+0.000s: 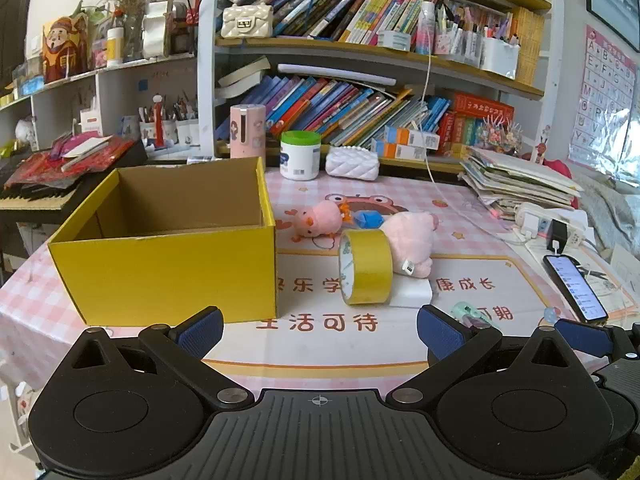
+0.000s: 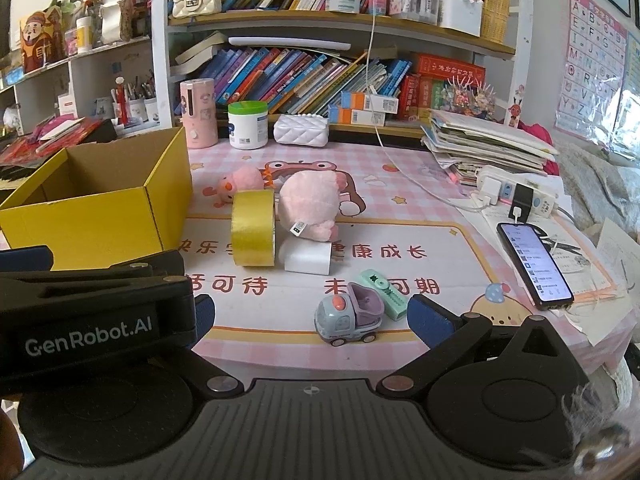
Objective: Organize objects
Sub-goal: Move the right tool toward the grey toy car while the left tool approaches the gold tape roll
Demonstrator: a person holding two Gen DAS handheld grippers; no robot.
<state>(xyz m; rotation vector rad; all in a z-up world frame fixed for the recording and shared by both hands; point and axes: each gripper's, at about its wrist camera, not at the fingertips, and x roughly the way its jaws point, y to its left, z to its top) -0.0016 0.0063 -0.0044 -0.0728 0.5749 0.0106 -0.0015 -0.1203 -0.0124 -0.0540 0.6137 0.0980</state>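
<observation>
An open, empty yellow cardboard box (image 1: 168,268) (image 2: 100,208) stands on the left of the table. To its right a roll of yellow tape (image 1: 366,268) (image 2: 254,232) stands on edge beside a white block (image 1: 412,292) (image 2: 308,256), with a pink plush (image 1: 412,240) (image 2: 308,204) lying on the block. A smaller pink duck plush (image 1: 320,220) (image 2: 240,184) and a blue item (image 1: 368,219) lie behind. A toy truck (image 2: 348,316) and a mint green item (image 2: 384,288) sit near the front edge. My left gripper (image 1: 320,332) is open and empty in front of the box. My right gripper (image 2: 316,318) is open just before the truck.
A phone (image 2: 534,268) and a power strip (image 2: 516,194) with cables lie at the right, with a paper stack (image 2: 488,140) behind them. A green-lidded jar (image 2: 248,126), a pink bottle (image 2: 198,114) and a white purse (image 2: 302,130) line the back, under crowded bookshelves.
</observation>
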